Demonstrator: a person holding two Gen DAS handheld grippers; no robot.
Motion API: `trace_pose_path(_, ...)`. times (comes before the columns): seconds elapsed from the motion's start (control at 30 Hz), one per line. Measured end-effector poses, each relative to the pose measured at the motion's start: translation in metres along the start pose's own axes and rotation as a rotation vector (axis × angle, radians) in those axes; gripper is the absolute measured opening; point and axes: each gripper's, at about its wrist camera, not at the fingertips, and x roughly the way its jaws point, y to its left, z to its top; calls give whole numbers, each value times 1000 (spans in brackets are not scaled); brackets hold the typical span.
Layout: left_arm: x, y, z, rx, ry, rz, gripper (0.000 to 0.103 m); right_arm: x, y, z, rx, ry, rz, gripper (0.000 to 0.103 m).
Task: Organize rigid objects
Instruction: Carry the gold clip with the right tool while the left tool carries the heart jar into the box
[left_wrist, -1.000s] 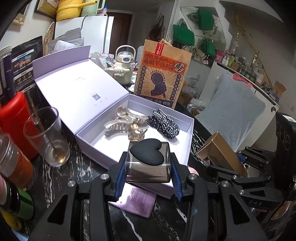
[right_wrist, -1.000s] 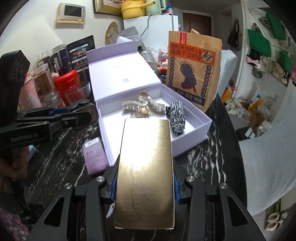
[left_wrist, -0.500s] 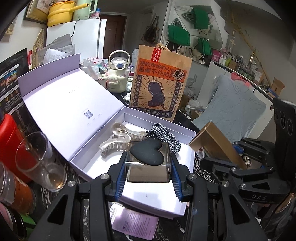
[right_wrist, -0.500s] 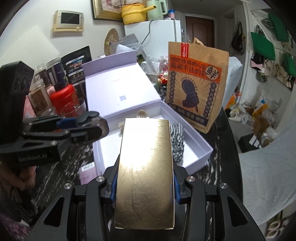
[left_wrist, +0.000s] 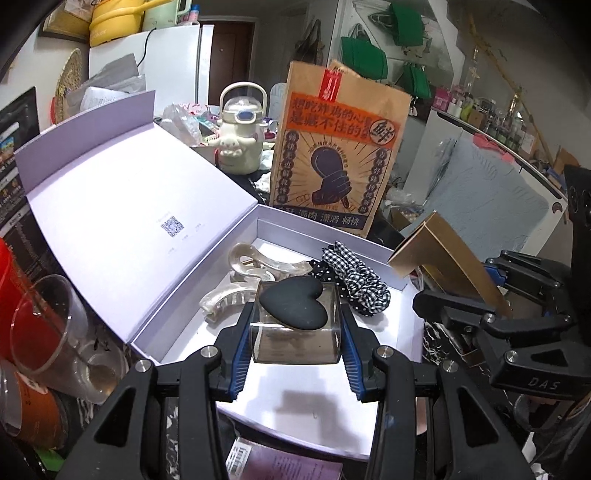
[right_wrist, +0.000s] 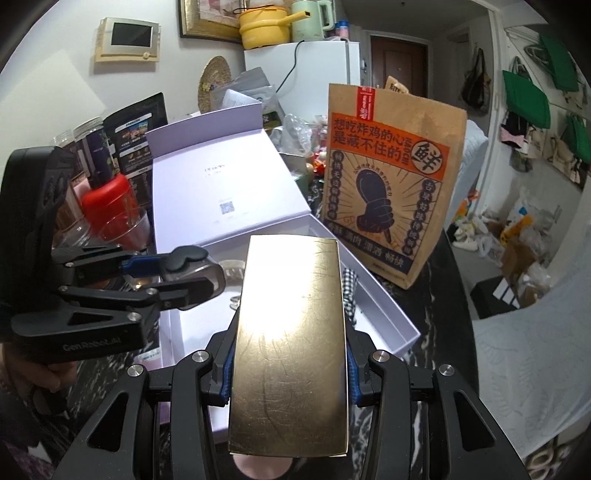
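I have the left hand-held gripper (left_wrist: 295, 332) clamped on a clear cube with a black heart on top (left_wrist: 295, 314), hanging over the near half of the open lilac box (left_wrist: 207, 295), and the right hand-held gripper (right_wrist: 288, 354) clamped on the sides of a flat gold case (right_wrist: 291, 332) that sticks out well past its fingertips, above the box's right side. What worries me most is the two loads meeting: in the left wrist view the gold case's front corner sits just beside the box's right wall and not far from the cube, so a careless sweep inward could knock one against the other or catch the wall. The cube looks smooth-sided, so I judge it could slip or tip if I jolt it. Inside the box, the two clear hair claws (left_wrist: 236, 280) and the checked scrunchie (left_wrist: 354, 280) fill the far half; the near floor is bare and is the room I would use. I cannot tell how high the cube rides above that floor. To the left, a drinking glass (left_wrist: 48, 332) stands close by the raised lid, and a brown paper bag (right_wrist: 391, 184) stands right behind the box, so the desk leaves little margin on those sides.
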Motion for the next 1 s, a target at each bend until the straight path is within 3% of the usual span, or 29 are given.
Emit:
trace_pose_path(0.57, 44, 15, 7, 1, 56, 25, 42, 45, -19, 7, 7, 39, -58, 44)
trace_pose_path(1.0, 53, 20, 22, 22, 24, 69, 42, 67, -29, 22, -34, 20, -118, 44)
